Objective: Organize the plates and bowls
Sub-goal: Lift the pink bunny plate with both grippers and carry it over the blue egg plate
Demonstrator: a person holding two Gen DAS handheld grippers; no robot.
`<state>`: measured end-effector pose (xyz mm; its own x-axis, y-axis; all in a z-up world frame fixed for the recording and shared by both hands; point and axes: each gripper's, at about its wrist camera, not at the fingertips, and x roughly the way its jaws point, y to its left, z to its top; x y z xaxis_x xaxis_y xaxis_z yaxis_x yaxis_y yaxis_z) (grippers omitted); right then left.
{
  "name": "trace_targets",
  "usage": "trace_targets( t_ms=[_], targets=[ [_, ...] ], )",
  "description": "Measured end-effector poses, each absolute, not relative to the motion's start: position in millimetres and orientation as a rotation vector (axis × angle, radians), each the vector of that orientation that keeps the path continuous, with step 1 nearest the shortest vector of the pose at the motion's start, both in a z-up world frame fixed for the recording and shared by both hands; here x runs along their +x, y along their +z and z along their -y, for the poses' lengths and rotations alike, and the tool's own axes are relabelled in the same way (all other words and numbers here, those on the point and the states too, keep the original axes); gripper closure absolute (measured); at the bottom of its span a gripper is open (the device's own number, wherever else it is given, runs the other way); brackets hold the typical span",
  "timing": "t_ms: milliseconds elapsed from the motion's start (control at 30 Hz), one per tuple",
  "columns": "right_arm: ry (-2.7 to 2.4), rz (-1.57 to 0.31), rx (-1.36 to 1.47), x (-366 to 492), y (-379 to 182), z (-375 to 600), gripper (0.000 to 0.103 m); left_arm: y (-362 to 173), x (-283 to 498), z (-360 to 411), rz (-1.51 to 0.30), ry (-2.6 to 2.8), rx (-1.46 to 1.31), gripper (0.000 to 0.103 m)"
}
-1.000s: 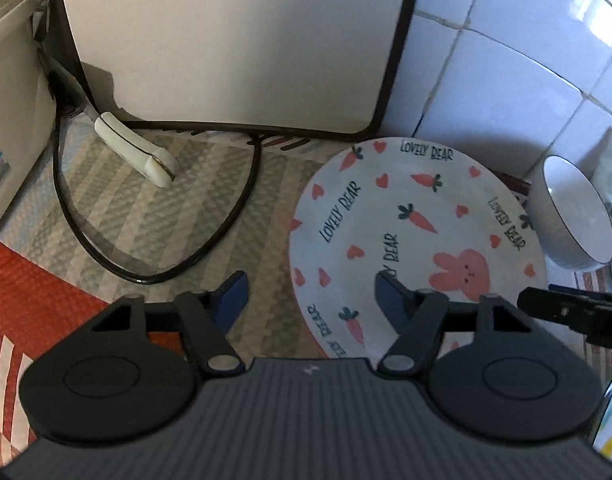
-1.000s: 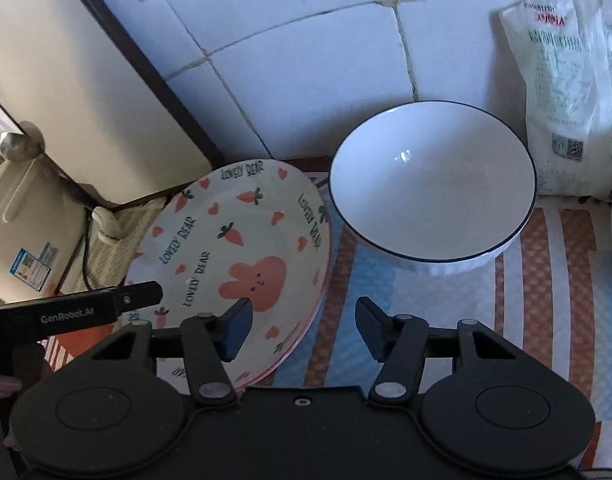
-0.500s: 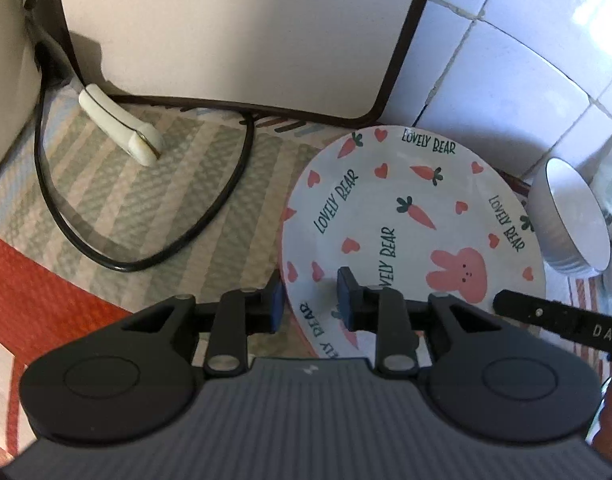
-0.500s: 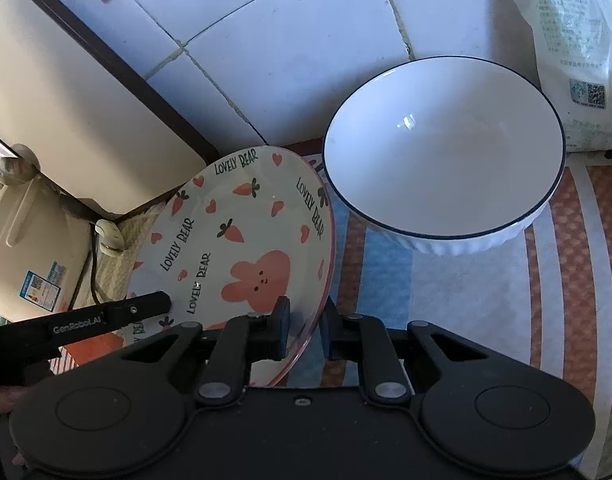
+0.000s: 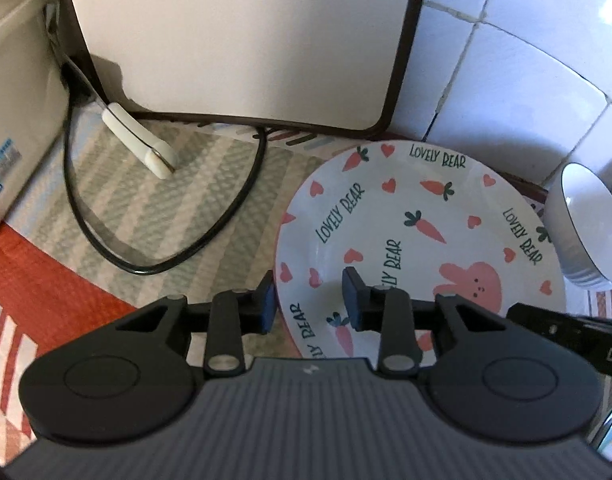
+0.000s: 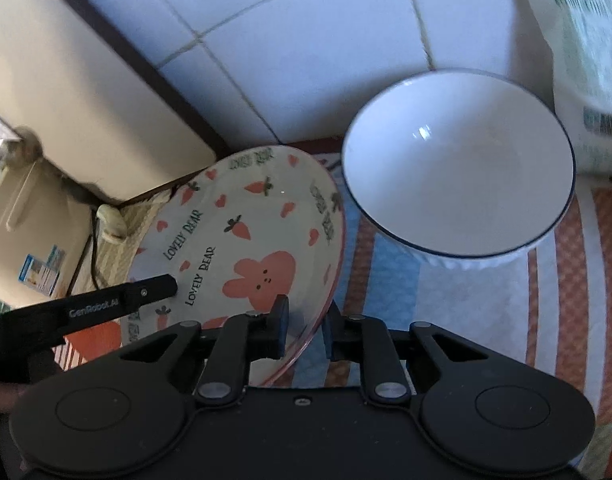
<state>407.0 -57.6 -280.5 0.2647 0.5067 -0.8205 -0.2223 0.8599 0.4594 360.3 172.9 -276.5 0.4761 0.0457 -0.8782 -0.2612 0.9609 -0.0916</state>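
A white plate (image 5: 417, 232) printed with carrots, hearts and a pink rabbit lies on the patterned cloth. My left gripper (image 5: 307, 300) stands around the plate's left rim, jaws partly apart, one finger on each side. My right gripper (image 6: 304, 326) is closed on the plate's (image 6: 250, 240) right rim and tilts that edge up. A white bowl (image 6: 457, 168) with a dark blue rim stands just right of the plate; it also shows in the left wrist view (image 5: 585, 232).
A cream appliance (image 5: 242, 40) with a dark edge stands behind the plate against the tiled wall. A black cable (image 5: 162, 264) and white plug (image 5: 138, 140) lie on the cloth at left. A white bag (image 6: 577, 64) stands behind the bowl.
My left gripper has opened wider around the plate's left rim. My right gripper stays closed on the right rim, and that side of the plate has tilted up.
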Motion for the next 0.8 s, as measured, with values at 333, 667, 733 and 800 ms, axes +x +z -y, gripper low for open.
trace_targets(
  t_ms=[333, 667, 733, 800],
  targets=[
    [0.589, -1.180, 0.221, 383, -254, 70, 0.081, -250, 324, -162, -1.064, 0.154, -0.176, 0.071],
    [0.612, -1.149, 0.285, 331, -206, 94, 0.081, -189, 267, -146, -0.999, 0.125, -0.098, 0.072],
    [0.608, -1.136, 0.296, 321, -195, 100, 0.081, -175, 256, -141, -0.991, 0.110, -0.086, 0.073],
    [0.601, -1.128, 0.305, 308, -183, 107, 0.081, -164, 245, -136, -0.999, 0.094, -0.082, 0.073]
  ],
)
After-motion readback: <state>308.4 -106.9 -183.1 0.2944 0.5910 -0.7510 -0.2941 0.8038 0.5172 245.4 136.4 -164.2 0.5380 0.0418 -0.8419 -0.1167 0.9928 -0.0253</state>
